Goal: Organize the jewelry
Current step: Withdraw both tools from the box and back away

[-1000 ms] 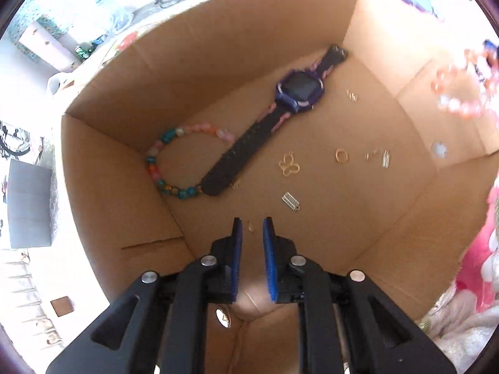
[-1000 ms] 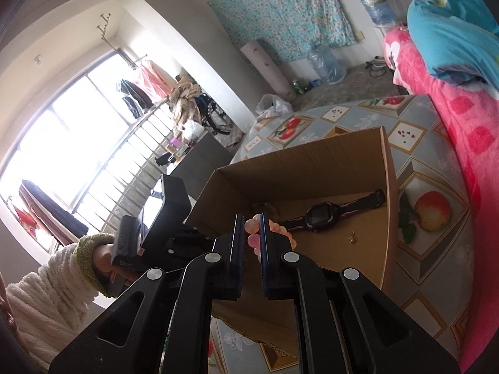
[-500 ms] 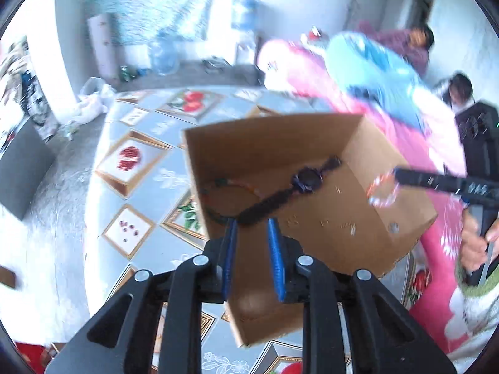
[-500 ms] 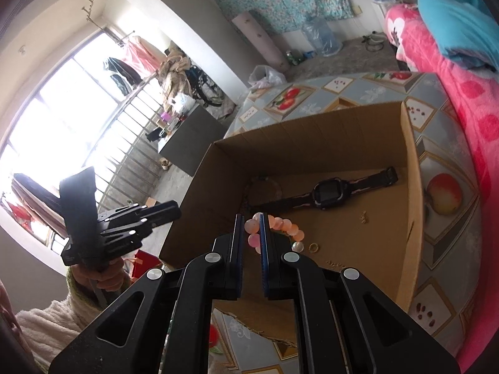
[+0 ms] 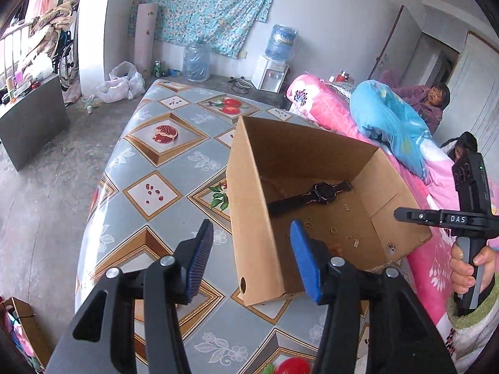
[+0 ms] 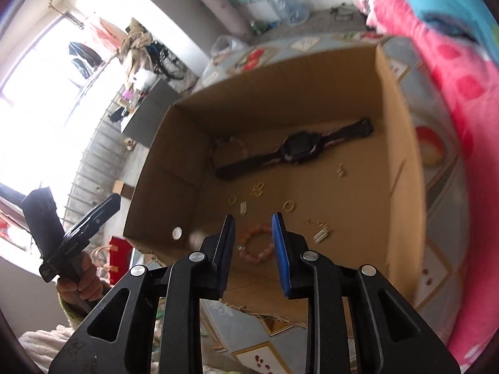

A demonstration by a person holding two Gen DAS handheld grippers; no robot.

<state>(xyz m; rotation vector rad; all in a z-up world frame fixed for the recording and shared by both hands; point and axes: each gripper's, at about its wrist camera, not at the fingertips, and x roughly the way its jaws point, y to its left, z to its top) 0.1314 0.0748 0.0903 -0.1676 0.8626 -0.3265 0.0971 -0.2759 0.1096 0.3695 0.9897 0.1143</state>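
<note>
An open cardboard box (image 5: 259, 224) is seen standing on a desk (image 5: 149, 168) covered with a fruit-patterned cloth, and all places here are given relative to that box. The left tool (image 5: 252, 258) is held outside and above the box's near left corner, pitched downward, with its blue pads (image 5: 199, 258) spread apart; its jaws have just been opening and nothing is gripped between them, one pad being seen over the desk and the other over the box interior. The right tool (image 6: 253, 246) is held above the box's near edge, tilted steeply down toward the floor of the box; its jaws have just been opening as well, and the pink bead bracelet (image 6: 254, 244) is seen lying released on the box floor, framed in the gap between the pads without being pressed by them. In the left wrist view the right tool's black handle is seen at the box's right side, grasped from below by a hand (image 5: 467, 268) in a pale fluffy sleeve; in the right wrist view the left tool's handle is seen off the box's left side, gripped by the other hand (image 6: 82, 283). A black watch (image 6: 296, 151) is laid diagonally across the far part of the box floor, and small gold pieces (image 6: 257, 188) are scattered between it and the bracelet. A pink quilt (image 5: 327, 106) is seen beyond the box's right wall.
</note>
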